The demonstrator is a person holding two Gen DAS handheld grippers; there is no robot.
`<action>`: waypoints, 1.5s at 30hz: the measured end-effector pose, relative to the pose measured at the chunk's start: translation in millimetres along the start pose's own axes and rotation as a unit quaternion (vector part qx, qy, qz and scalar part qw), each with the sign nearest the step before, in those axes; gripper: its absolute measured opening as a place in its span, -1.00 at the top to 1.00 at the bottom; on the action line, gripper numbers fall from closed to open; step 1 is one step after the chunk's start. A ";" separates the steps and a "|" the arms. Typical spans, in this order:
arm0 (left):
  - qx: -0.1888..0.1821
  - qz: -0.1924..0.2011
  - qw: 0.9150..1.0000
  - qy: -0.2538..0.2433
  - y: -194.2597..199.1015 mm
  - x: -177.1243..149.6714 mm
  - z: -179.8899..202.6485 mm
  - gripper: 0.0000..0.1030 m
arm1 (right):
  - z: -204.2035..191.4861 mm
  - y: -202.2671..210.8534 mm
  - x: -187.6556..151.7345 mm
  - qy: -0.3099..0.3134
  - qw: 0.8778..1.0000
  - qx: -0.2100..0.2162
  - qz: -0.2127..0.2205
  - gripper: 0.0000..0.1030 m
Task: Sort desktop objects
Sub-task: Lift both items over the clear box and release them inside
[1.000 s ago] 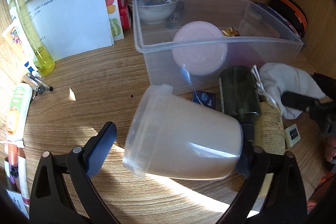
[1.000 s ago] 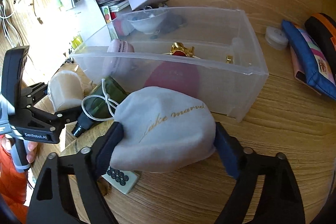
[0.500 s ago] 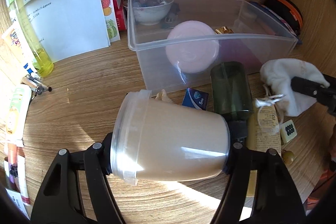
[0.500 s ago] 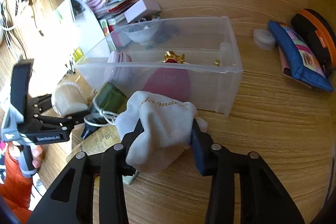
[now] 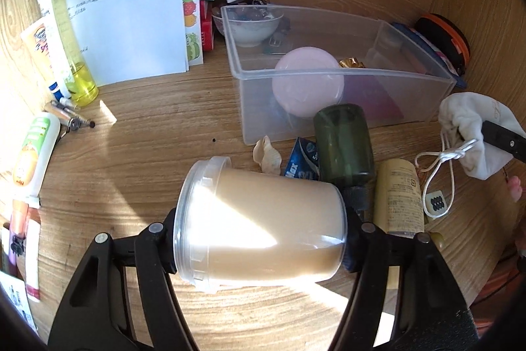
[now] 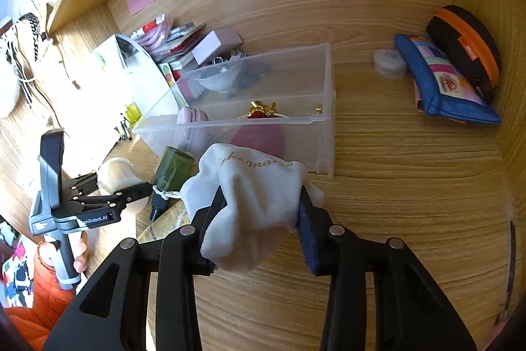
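My left gripper [image 5: 259, 239] is shut on a clear tub of beige cream [image 5: 259, 226], held on its side above the desk. My right gripper [image 6: 263, 213] is shut on a white drawstring pouch [image 6: 253, 186], lifted in front of the clear plastic bin [image 6: 322, 134]. The bin [image 5: 411, 84] holds a pink round case [image 5: 307, 81], a white bowl [image 5: 250, 25] and a gold trinket [image 6: 261, 109]. The pouch [image 5: 473, 134] also shows at the right of the left wrist view. The left gripper and tub [image 6: 115, 183] show at the left of the right wrist view.
A dark green bottle [image 5: 343, 140], a beige tube [image 5: 402, 196], a shell [image 5: 268, 153], a blue packet [image 5: 302, 160] and a small white tile [image 5: 435, 203] lie before the bin. Papers [image 5: 128, 12], a yellow bottle [image 5: 65, 32] and tubes sit left. Pouches [image 6: 440, 78] lie at the right.
Both grippers closed: the left on the tub, the right on the pouch. Both have lifted their objects up off the desk, and the views have pulled back.
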State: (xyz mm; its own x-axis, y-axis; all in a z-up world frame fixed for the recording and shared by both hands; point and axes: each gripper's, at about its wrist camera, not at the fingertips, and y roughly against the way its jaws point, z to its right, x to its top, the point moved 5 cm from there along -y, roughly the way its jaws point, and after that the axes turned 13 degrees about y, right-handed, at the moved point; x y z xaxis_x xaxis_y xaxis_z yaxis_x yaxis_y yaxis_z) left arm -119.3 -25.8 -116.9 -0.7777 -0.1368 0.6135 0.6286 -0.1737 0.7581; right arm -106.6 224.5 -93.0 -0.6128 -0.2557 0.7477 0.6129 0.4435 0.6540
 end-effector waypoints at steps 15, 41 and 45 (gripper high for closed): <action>0.014 0.033 0.999 0.012 26.7 5.0 -0.7 -0.28 | -7.4 21.1 7.4 0.008 1.000 0.011 0.026 0.31; -0.016 0.125 0.992 -0.016 91.0 95.1 47.2 -0.28 | -4.9 52.1 84.0 0.037 0.993 0.010 0.114 0.30; -0.025 0.128 0.991 -0.015 88.8 108.4 49.3 -0.28 | -3.6 50.1 93.8 0.038 0.991 0.009 0.125 0.30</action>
State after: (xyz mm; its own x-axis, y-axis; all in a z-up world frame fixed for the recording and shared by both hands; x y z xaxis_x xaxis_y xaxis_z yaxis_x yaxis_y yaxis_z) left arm -147.6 -8.0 27.8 -0.5921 -0.1537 0.7911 0.8036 -0.1862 0.5653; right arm -131.6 219.7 10.3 -0.4032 -0.1999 0.8930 0.7309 0.5168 0.4457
